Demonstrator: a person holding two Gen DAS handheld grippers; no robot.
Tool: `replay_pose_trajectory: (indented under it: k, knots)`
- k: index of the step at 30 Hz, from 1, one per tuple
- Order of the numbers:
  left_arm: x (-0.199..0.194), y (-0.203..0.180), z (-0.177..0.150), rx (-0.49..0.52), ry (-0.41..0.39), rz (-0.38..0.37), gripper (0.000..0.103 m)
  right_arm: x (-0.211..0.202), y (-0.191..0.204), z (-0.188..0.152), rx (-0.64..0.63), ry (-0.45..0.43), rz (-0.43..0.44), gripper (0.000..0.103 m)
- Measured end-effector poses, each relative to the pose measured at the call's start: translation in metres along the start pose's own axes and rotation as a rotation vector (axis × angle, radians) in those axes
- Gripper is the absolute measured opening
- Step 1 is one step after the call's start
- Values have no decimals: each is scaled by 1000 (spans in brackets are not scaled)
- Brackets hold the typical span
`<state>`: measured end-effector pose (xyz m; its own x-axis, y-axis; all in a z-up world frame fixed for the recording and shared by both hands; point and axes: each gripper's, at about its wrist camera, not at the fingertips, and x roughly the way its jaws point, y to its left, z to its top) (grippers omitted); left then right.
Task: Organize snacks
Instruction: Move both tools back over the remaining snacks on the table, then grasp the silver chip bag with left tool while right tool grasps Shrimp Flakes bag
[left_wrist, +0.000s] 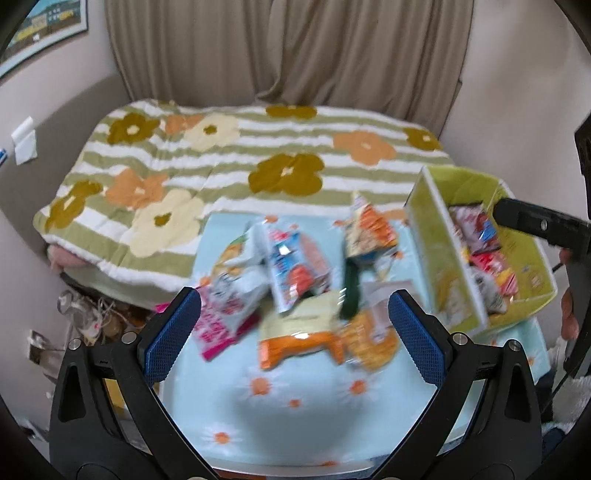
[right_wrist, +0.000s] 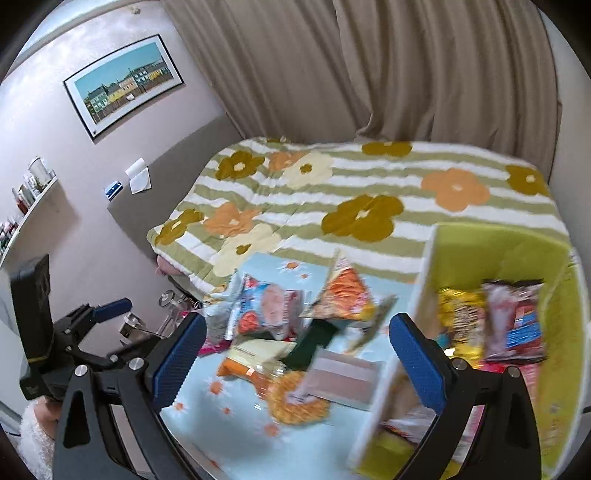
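here, both grippers, left (left_wrist: 293, 328) & right (right_wrist: 297, 354), jaws spread & empty, above loose snack packets (left_wrist: 295, 273) on blue tray (left_wrist: 295, 413); green bin (left_wrist: 532, 236) alongside, partly filled: pinch one packet's edge, lift clear w/o dragging neighbours.

Beige curtains (right_wrist: 369, 70) hang behind a bed under a green-striped flowered blanket (left_wrist: 229, 162), a framed picture of coloured houses (right_wrist: 123, 83) hangs on the pinkish wall, and a shelf of bottles (right_wrist: 26, 199) sits below it.
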<state>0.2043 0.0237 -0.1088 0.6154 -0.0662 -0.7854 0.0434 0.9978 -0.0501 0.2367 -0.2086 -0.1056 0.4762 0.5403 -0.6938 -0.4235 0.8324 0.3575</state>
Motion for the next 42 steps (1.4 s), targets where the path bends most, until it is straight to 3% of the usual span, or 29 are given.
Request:
replay_pose_trajectory:
  k: [7,14,25,39,42]
  knots:
    - [50,60,-5,97,96,-52,101,73,35,6,52,100,-13,99]
    - [105,92,-4,180,170,-131,101,135,51,4,116,177,-76,99]
    - [166,91,-4,288,231,-258,101,205,50,3,201,264,-155,99]
    - [207,81,2,354,254,-304,100,235,27,-3,260,300,-94,99]
    - [211,80,1,366,259,-318,84,237,22,-4,276,305,-87,99]
